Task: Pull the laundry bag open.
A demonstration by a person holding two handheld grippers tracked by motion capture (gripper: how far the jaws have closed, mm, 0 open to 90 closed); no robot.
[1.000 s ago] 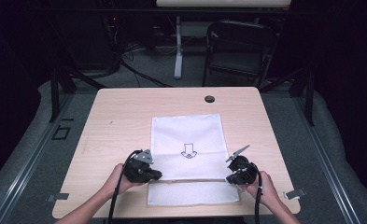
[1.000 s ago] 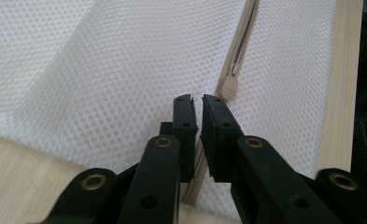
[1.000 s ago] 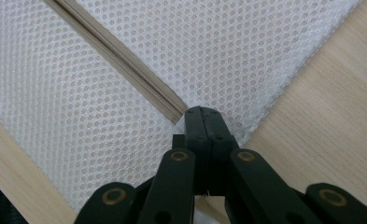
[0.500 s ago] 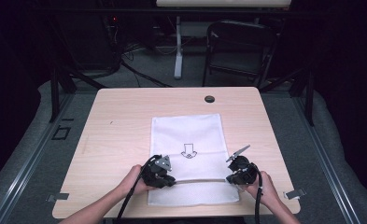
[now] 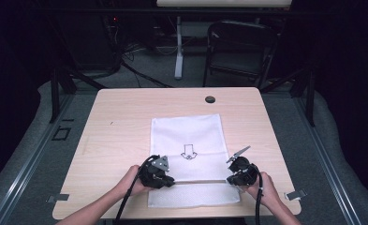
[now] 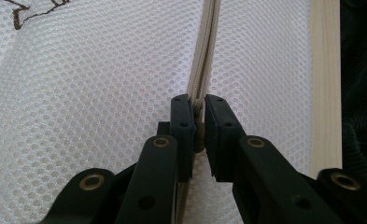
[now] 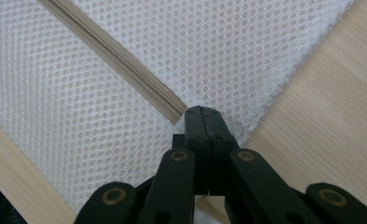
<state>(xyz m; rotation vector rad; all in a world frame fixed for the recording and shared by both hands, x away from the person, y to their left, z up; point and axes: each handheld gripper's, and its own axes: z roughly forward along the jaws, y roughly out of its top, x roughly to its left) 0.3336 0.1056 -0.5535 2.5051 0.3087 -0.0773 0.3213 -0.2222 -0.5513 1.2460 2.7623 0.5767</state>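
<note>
Nearest us, our left gripper has its jaws nipped onto the zipper pull of a white mesh bag, the pull caught between the two pads while the beige zipper runs straight away from them. In the high view that gripper sits toward the bag's left edge, on the zipper line that crosses the bag's near part. Our right gripper has its jaws pressed fully together on the mesh at the zipper's end, near the bag's right edge; the two grippers are well apart along the zipper. The bag lies flat on the wooden table, an arrow mark at its middle. Farther off, a small black disc sits near the table's far edge, and beyond it a dark chair. Nothing lies on the zipper between the grippers.
</note>
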